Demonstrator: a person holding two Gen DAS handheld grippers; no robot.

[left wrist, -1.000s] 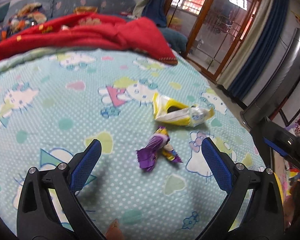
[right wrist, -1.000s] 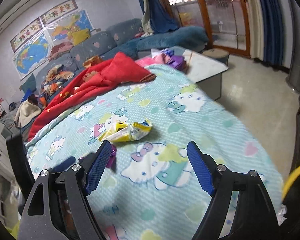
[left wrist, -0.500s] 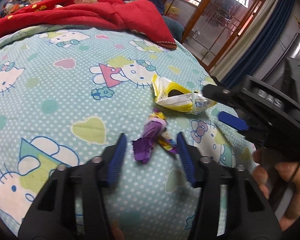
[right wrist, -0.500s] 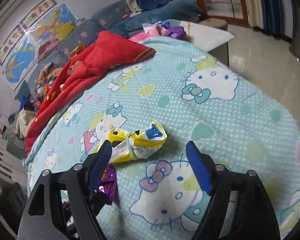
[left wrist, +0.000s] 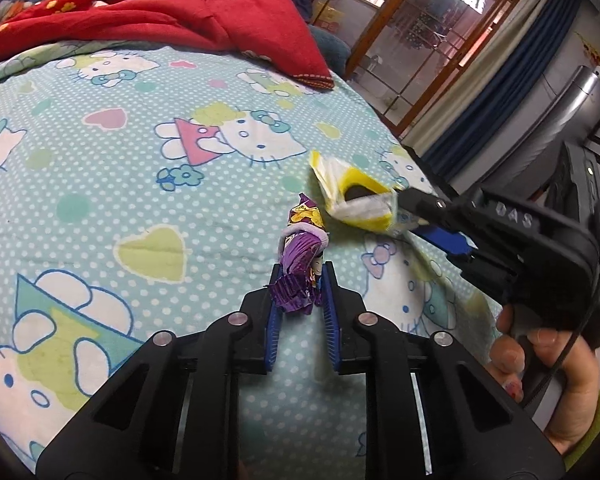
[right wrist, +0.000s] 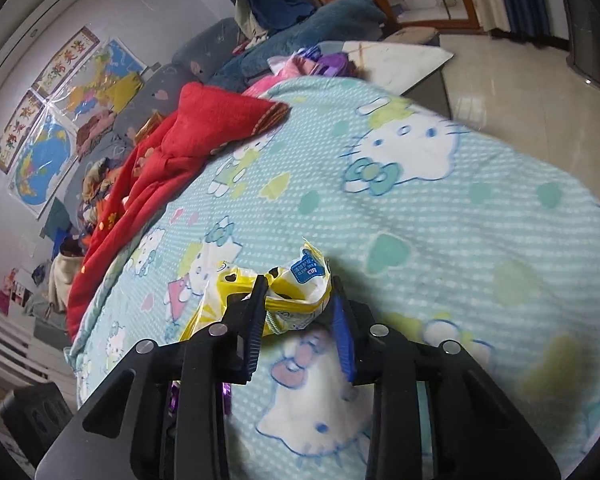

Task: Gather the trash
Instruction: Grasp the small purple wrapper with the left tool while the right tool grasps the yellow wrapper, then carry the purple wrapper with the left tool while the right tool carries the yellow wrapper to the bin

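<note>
My left tool just closing, now clenched on crumpled purple foil candy wrapper. My right tool just closing, pinching crumpled yellow-and-white plastic snack bag. Both pieces lying on mint cartoon-cat bedspread, near bed's right edge, red blanket bunched at far end. Judgement: both grabs made; lift and drop-off remaining. No bin visible.

Crinkled glossy foil is noted on the purple wrapper; glossy plastic film on the yellow packet; soft matt printed cloth on the bedcover.
</note>
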